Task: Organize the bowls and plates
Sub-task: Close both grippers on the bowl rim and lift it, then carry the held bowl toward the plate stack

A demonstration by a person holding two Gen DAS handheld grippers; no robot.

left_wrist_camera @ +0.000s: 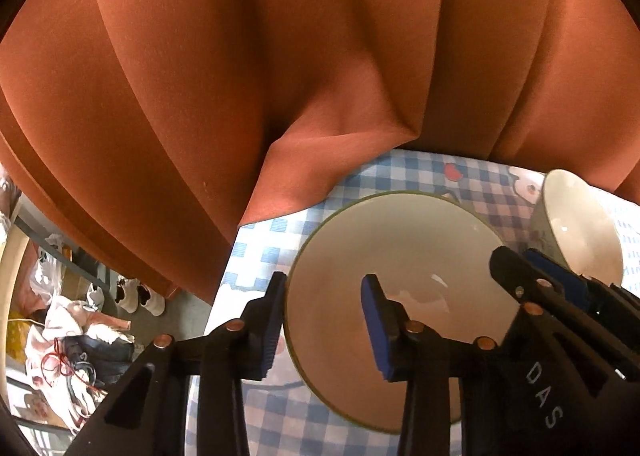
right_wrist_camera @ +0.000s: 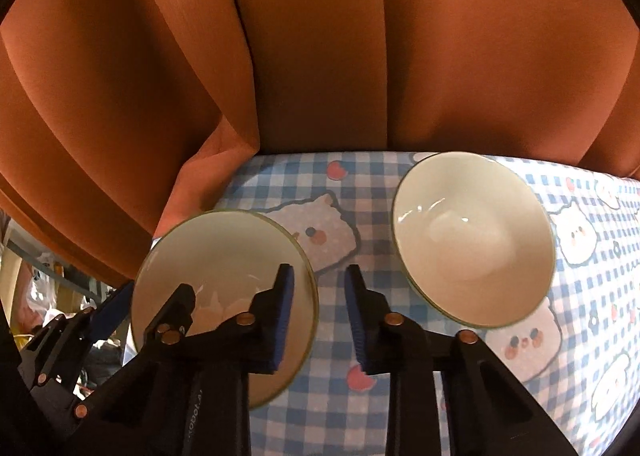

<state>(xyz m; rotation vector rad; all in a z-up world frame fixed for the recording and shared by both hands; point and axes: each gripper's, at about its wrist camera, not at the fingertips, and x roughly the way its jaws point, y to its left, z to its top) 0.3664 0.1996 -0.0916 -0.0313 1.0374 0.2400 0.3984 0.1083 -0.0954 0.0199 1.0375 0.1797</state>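
A cream plate with a green rim (left_wrist_camera: 400, 252) lies on the blue checked tablecloth; it also shows in the right wrist view (right_wrist_camera: 224, 256). My left gripper (left_wrist_camera: 320, 316) is open, its fingers astride the plate's near left rim, one pad outside and one over the plate. A cream bowl (right_wrist_camera: 472, 236) stands to the right of the plate; it also shows in the left wrist view (left_wrist_camera: 576, 224). My right gripper (right_wrist_camera: 320, 316) is open and empty, over the cloth between plate and bowl, and shows at the right of the left wrist view (left_wrist_camera: 532, 276).
An orange curtain (right_wrist_camera: 320, 56) hangs along the table's far edge. The table's left edge (left_wrist_camera: 224, 276) drops to a floor with shoes (left_wrist_camera: 144, 296) and clutter.
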